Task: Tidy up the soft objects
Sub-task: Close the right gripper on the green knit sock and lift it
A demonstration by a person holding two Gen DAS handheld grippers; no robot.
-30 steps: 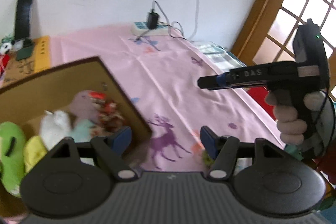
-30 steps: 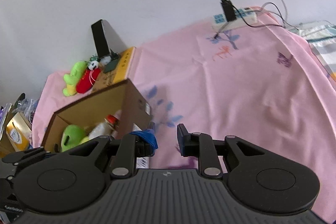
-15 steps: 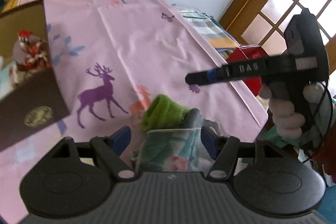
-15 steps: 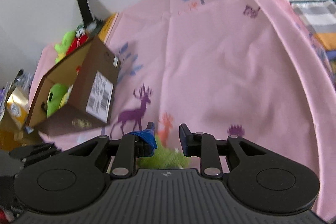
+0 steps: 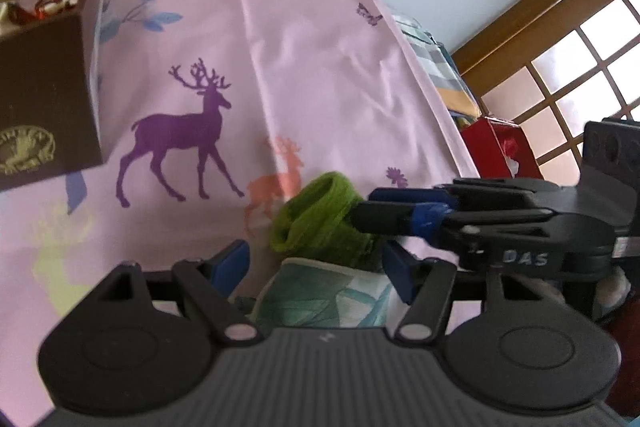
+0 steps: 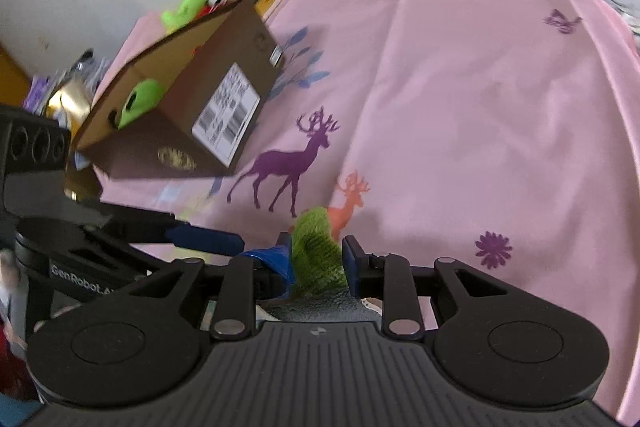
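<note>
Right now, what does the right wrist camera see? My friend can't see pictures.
The right gripper reaches around a green knitted sock on a pink deer-print cloth, jaws opening. A cardboard box of soft toys sits behind, left.

Plenty tucked out of sight here.
Cardboard box [image 5: 44,99] cut by the left edge, printed cloth [image 5: 324,301] half behind the gripper body, box label [image 6: 226,113] too blurred to read.

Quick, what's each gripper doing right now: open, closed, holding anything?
Left gripper: open, fingers either side of the leaf-print cloth, not gripping it.
Right gripper: fingers have just been opening, green knit piece between them; grip cannot be told.
</note>
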